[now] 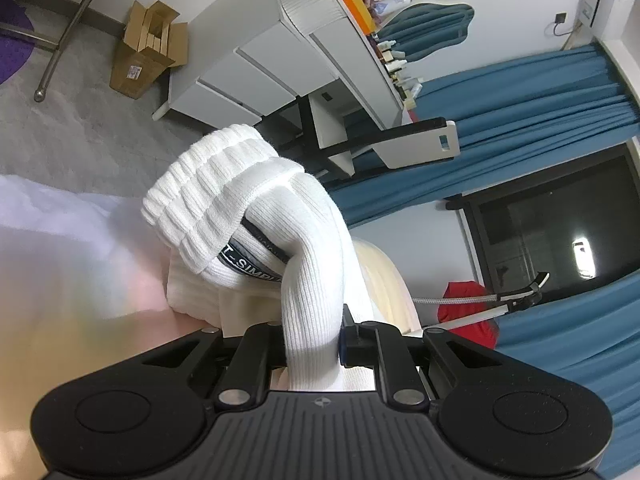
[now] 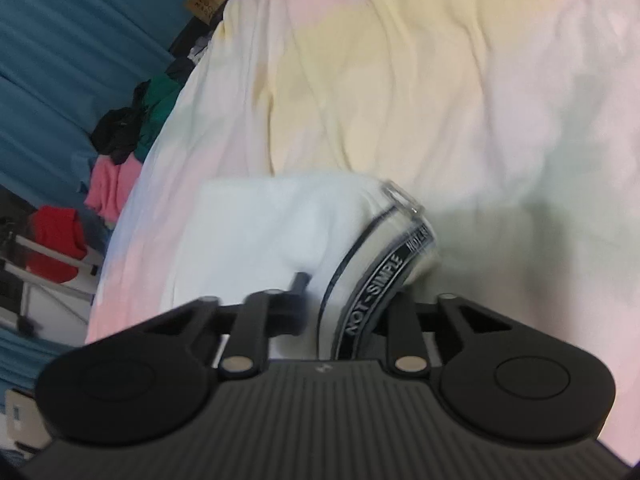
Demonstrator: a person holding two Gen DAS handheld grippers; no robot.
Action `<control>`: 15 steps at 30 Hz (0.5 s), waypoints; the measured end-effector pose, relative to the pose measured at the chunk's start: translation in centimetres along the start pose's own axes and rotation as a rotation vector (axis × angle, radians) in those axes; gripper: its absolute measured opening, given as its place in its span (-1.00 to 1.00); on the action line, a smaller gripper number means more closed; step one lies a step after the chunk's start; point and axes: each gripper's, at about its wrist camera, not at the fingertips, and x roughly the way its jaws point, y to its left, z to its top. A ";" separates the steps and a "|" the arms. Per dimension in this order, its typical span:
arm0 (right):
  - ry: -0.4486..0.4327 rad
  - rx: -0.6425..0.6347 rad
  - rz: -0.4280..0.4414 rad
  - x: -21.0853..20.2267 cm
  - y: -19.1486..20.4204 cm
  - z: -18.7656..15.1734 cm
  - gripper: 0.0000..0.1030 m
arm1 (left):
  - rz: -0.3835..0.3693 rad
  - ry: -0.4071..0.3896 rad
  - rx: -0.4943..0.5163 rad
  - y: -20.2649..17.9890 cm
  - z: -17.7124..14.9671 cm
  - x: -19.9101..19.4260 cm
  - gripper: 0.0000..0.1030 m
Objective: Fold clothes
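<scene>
A white ribbed knit garment [image 1: 248,216] with a dark lettered band hangs bunched in the air, and my left gripper [image 1: 314,340] is shut on a thick fold of it. In the right wrist view the same white garment [image 2: 260,232] lies over the pastel bedspread [image 2: 440,80], its black band [image 2: 380,280] reading NOT-SIMPLE. My right gripper [image 2: 344,312] is shut on the garment at that band; its fingertips are hidden by the cloth. The right wrist view is blurred.
A white dresser [image 1: 280,52] and an open cardboard box [image 1: 148,52] stand on the grey floor. Blue curtains [image 1: 540,92] hang by a dark window. Red, pink, green and black clothes [image 2: 120,152] are piled beside the bed's edge, near a metal rack [image 2: 40,256].
</scene>
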 end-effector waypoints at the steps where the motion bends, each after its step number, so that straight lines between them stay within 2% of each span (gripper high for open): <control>1: -0.007 -0.008 -0.004 0.0 0.8 0.5 -0.75 | -0.007 -0.003 0.004 -0.1 -0.1 -0.1 -0.73; 2: -0.030 -0.021 0.018 -0.6 1.5 1.0 -0.75 | -0.015 -0.005 0.007 -0.2 -0.2 -0.1 -0.74; 3: -0.071 -0.038 0.072 -1.9 2.4 1.6 -0.83 | -0.023 -0.007 0.011 -0.3 -0.3 -0.2 -0.74; 7: -0.236 -0.107 0.288 -7.3 5.6 4.1 -0.83 | -0.077 -0.013 0.040 -1.3 -0.7 -1.2 -0.75; 11: -0.401 -0.176 0.503 -12.7 8.8 6.6 -0.83 | -0.116 0.030 0.034 -1.5 -1.6 -2.7 -0.75; 12: -0.440 -0.183 0.514 -13.8 8.5 6.9 -0.83 | -0.109 0.047 0.039 -1.1 -2.0 -3.4 -0.75; 14: -0.490 -0.166 0.419 -14.6 4.6 6.7 -0.83 | -0.085 0.102 0.031 0.0 -2.3 -4.4 -0.74; 15: -0.478 -0.144 0.347 -14.2 2.4 6.6 -0.83 | -0.073 0.130 0.027 0.6 -2.4 -4.9 -0.74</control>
